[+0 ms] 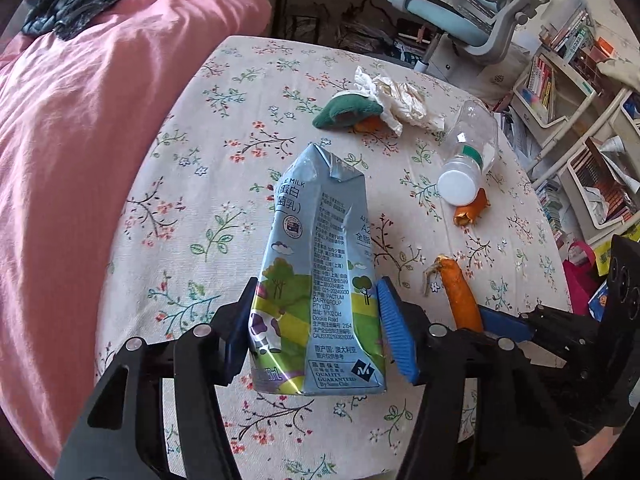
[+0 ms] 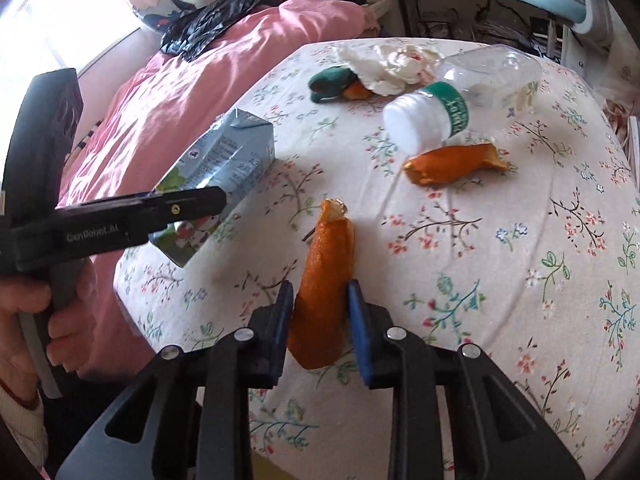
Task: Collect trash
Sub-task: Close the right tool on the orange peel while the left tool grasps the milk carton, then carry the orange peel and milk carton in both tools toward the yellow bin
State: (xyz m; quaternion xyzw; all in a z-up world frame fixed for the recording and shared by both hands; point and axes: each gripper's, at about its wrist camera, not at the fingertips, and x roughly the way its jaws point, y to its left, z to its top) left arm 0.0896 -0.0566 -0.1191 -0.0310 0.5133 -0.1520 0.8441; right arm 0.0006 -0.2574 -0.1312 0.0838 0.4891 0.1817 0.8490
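My left gripper (image 1: pixel 316 320) is shut on a blue milk carton (image 1: pixel 316 272), holding it above the floral tablecloth (image 1: pixel 192 208); the carton also shows in the right wrist view (image 2: pixel 224 164). My right gripper (image 2: pixel 320 316) is shut on a long orange peel (image 2: pixel 324 292), also in the left wrist view (image 1: pixel 460 292). A second peel (image 2: pixel 452 166) lies beside an empty clear bottle with a white cap (image 2: pixel 448 104). Crumpled white tissue (image 2: pixel 392 64), a green cloth lump (image 2: pixel 332 82) and another peel scrap (image 2: pixel 358 91) lie at the table's far side.
A pink quilt (image 1: pixel 80 120) with a black plastic bag (image 2: pixel 212 20) on it lies left of the table. An office chair (image 1: pixel 472 12) and bookshelves (image 1: pixel 560 80) stand beyond the table to the right.
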